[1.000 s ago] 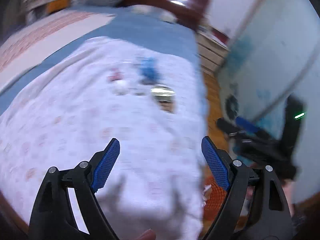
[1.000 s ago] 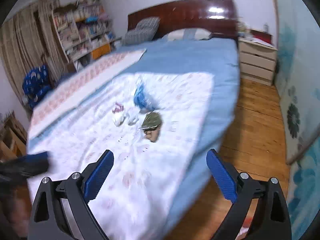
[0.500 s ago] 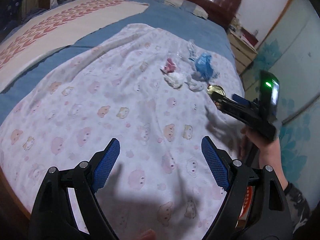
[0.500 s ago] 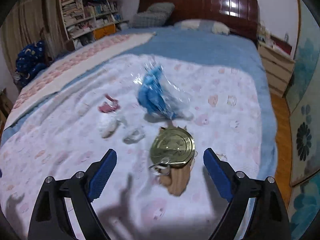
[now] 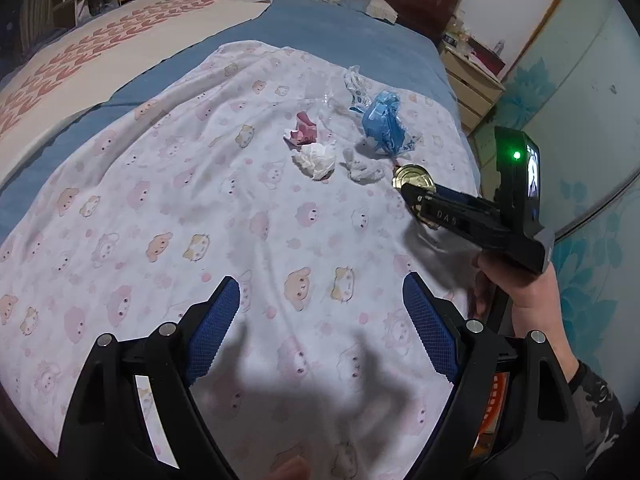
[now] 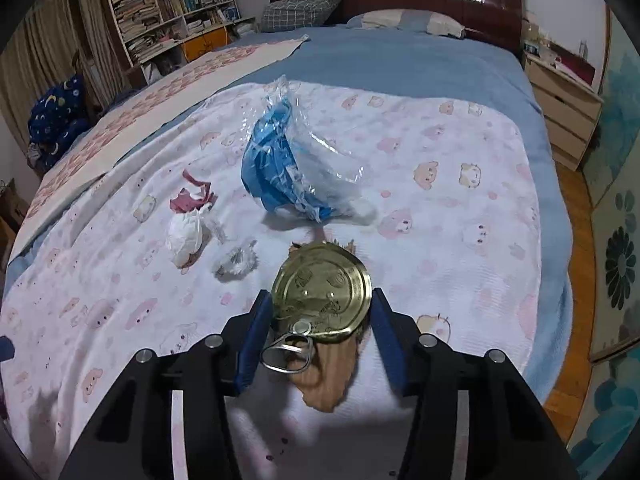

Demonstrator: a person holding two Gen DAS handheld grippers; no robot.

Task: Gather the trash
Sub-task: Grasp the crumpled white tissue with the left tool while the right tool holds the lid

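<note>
Now the right gripper, jaws just closing in, brackets the round gold tin lid on the cartoon-print white bedsheet, pads at its nine and three o'clock edges, contact unclear. Nearer it than the left gripper, which gapes empty.

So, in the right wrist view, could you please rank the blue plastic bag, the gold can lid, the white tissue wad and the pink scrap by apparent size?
1. blue plastic bag
2. gold can lid, nearest the camera, so flattered
3. white tissue wad
4. pink scrap; close to the tissue in size, so those two are unsure
</note>
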